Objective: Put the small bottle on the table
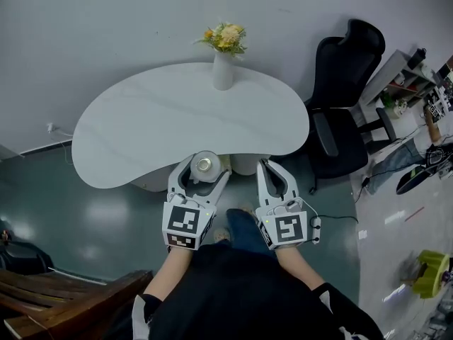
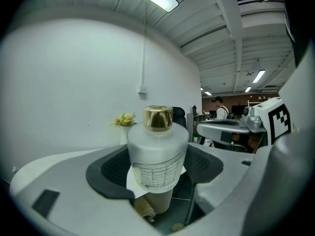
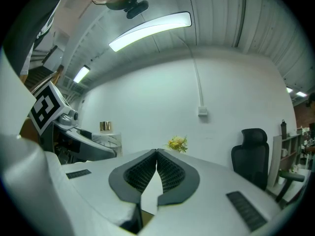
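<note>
Clamping one small bottle (image 2: 157, 154) upright between its jaws, the left gripper (image 1: 204, 168) hovers just off the near edge of the one white table (image 1: 141, 126). The right gripper (image 3: 156, 156) beside it has jaws pressed together, empty. One flower vase (image 1: 223, 73) stands at the table's far edge.

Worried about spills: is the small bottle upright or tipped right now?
Upright. The bottle stands straight in the left gripper, with its gold cap on top and pointing up.

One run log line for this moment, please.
left gripper: shut on small bottle | right gripper: shut, empty | table: bottle not yet set down
</note>
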The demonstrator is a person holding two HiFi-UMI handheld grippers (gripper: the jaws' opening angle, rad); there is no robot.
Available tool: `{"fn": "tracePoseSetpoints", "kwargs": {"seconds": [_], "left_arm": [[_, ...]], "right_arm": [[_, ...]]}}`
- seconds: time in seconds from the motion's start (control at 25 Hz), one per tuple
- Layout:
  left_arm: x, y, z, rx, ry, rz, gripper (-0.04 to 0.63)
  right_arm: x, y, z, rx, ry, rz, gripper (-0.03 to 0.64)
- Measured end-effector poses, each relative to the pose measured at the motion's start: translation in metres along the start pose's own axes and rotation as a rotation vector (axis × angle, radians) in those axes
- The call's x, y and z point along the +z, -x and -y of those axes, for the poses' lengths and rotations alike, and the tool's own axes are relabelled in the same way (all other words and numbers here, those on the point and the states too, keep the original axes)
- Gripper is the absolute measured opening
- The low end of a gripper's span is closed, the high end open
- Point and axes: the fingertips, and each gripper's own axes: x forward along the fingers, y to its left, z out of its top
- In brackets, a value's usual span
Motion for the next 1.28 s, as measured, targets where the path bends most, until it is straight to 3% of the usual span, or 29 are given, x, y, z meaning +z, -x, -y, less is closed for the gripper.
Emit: {"fn": "tracePoseSetpoints", "kwargs": {"seconds": [0.56, 1.0, 1.28], "left_arm": [[0.007, -0.08, -0.024, 0.001, -0.006, 0.002, 0.33], [0.029, -0.186, -0.068, 0.048, -0.015, 0.021, 0.33], [0.032, -0.235, -0.09, 0.1, 0.01, -0.012, 0.33]], "right_arm": [[-0.015, -0.074, 0.044, 0.043, 0.002, 0.0, 0.023], [-0.049, -0.181, 0.103, 0.146, 0.001, -0.06, 0.023], [-0.065, -0.233, 0.13, 0.226, -0.001, -0.096, 0.023]]}}
